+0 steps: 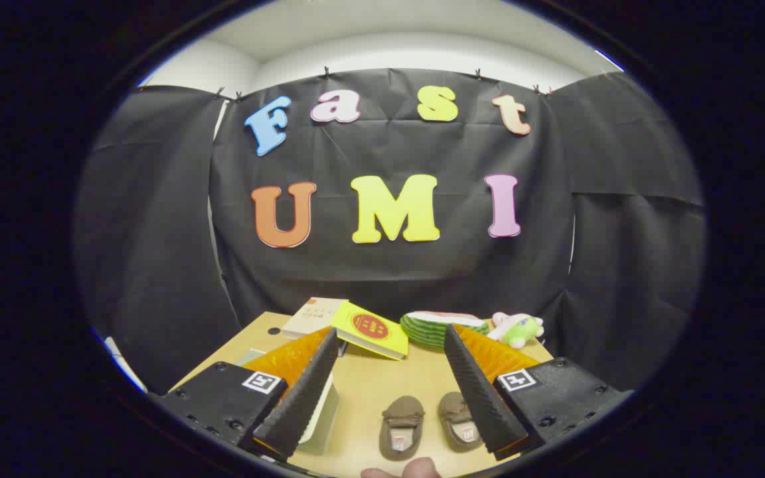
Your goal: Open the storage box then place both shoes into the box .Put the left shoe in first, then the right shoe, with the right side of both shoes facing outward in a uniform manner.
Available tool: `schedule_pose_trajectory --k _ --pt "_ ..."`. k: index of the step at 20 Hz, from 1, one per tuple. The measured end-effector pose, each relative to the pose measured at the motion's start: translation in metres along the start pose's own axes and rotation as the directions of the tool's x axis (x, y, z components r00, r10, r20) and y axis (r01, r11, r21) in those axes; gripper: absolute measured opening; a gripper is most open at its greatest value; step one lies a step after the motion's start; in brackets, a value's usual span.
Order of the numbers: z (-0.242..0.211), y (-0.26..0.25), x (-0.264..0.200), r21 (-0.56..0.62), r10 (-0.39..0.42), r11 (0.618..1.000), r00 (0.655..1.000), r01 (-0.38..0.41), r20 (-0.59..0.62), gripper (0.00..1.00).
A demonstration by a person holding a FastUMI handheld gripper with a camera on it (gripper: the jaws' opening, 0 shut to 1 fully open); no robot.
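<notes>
Shoes (430, 425) lie untouched between your wide-open, empty gripper (392, 338) fingers; you're at step one, so reach left for the storage box (323, 415) first.

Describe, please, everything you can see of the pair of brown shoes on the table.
The brown shoes are small, soft-looking loafers, suede-like, each with a strap across the top and a pale insole bearing a label. They stand side by side on the wooden table, slightly apart, toes pointing away toward the yellow book. They sit low between the fingers of the open gripper; the right finger overlaps the right-hand shoe's edge in the view. Whether it touches is unclear.
</notes>
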State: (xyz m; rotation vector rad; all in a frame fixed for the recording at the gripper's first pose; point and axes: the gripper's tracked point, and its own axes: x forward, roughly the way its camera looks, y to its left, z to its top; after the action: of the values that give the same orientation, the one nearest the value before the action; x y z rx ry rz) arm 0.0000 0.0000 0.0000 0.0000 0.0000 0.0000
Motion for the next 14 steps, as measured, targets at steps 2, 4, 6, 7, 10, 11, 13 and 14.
schedule_pose_trajectory --k 2,4,6,7,10,11,13,14 --pt "0.0014 -0.0011 0.0004 -0.003 0.002 1.0 1.0 -0.002 0.002 1.0" --pt "0.0022 -0.0022 0.0015 -0.003 0.003 1.0 1.0 -0.003 0.005 1.0" --pt "0.001 -0.0027 0.0033 -0.001 0.008 1.0 1.0 -0.008 0.002 1.0" --pt "-0.0001 -0.0027 0.0026 0.0 0.01 1.0 1.0 -0.01 -0.001 1.0" --pt "0.0014 -0.0044 0.0032 -0.006 0.008 1.0 1.0 -0.008 0.0 1.0" --pt "0.0022 -0.0067 0.0035 -0.007 0.0 1.0 1.0 0.0 0.005 1.0" --pt "0.0009 -0.0063 0.0043 -0.003 0.0 1.0 1.0 0.0 0.004 1.0" --pt "0.0002 -0.0067 0.0047 0.0 0.0 1.0 1.0 0.0 0.0 1.0"
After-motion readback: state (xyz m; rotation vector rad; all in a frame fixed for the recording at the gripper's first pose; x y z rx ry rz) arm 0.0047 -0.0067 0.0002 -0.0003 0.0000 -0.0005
